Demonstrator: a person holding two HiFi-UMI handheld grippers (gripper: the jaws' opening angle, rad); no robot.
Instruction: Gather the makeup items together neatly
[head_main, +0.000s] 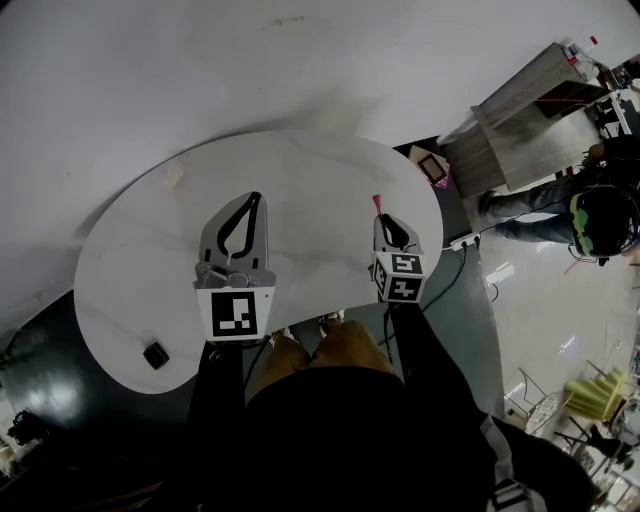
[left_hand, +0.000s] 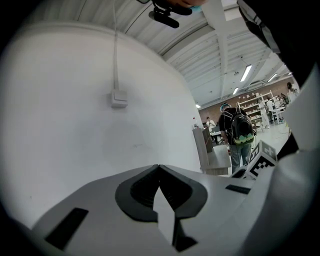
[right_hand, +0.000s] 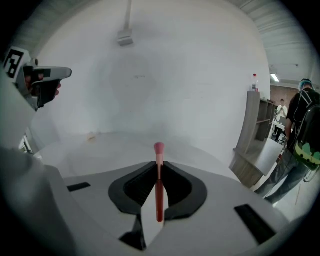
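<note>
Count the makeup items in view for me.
3. A red-handled brush clamped in the right tool; a small beige item at the far left of the table; a small black square case near its front-left edge. More may be hidden from these views.

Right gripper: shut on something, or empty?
The right gripper is shut on the red makeup brush: its jaws pinch the handle, with the pink tip poking out past them.

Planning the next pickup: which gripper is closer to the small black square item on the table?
Left. The left gripper hangs beyond and right of the black square item; the right gripper, clamping a red makeup stick, is farther right.
</note>
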